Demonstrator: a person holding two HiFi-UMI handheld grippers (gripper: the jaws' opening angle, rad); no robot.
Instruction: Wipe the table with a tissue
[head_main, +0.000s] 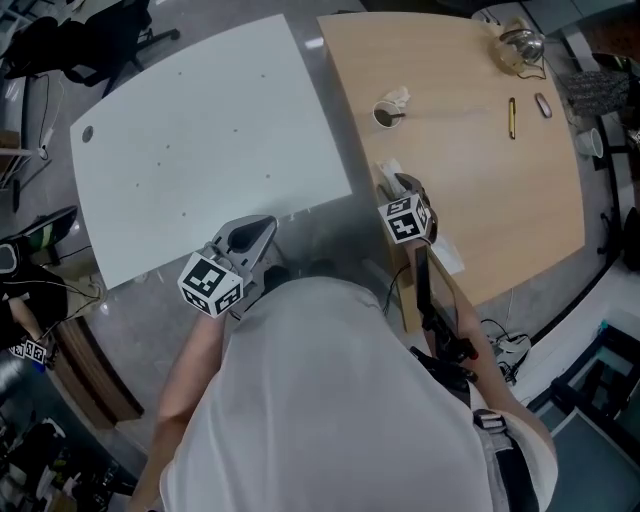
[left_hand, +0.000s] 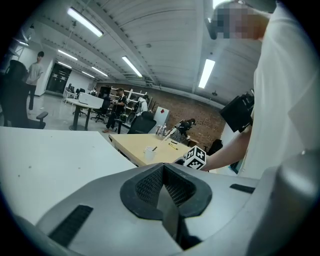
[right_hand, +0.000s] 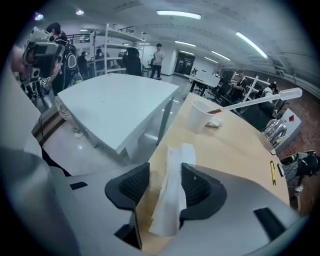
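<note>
Pointing steeply down, right gripper (head_main: 397, 187) straddles tissue (right_hand: 172, 197)

Matt wood-look table (head_main: 470, 170), soft paper tissue (right_hand: 172, 195) (creased)

Left gripper (left_hand: 163, 175) fingers pressed together, right gripper (right_hand: 165, 176) fingers spread apart

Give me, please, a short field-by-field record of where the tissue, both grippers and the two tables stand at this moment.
Left gripper: jaws together, nothing between them, near the white table
Right gripper: jaws apart, pointing down at the near edge of the wooden table
Tissue: between the right gripper's jaws, apparently not pinched
On the wooden table: paper cup, pen
Wiping: no stroke visible
</note>
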